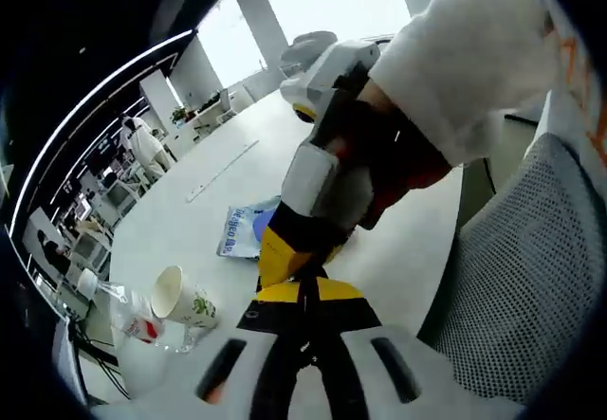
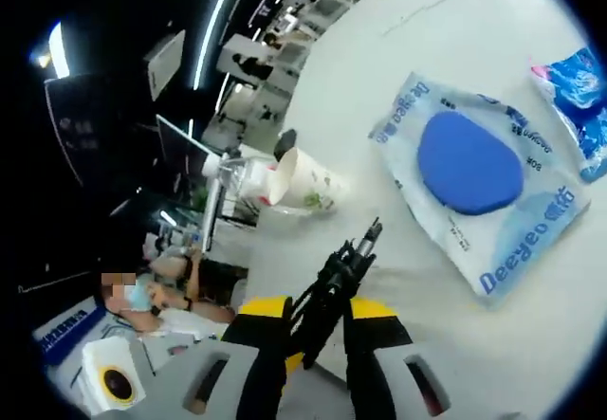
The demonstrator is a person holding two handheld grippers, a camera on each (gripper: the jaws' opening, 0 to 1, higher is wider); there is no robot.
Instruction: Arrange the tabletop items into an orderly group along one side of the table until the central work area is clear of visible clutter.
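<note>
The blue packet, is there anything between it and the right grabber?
Nothing visible. In the right gripper view, bare white table lies between the right gripper and the blue packet. The paper cup lies off to the side, out of that path.

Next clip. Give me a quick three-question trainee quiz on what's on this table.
1. True or false: the paper cup lies on its side on the table.
2. The oval shape on the Deeyeo packet is: A) red B) blue C) green.
3. In the left gripper view, what kind of surface does the chair beside the table have?

Key: 1 true; 2 B; 3 mesh.
</note>
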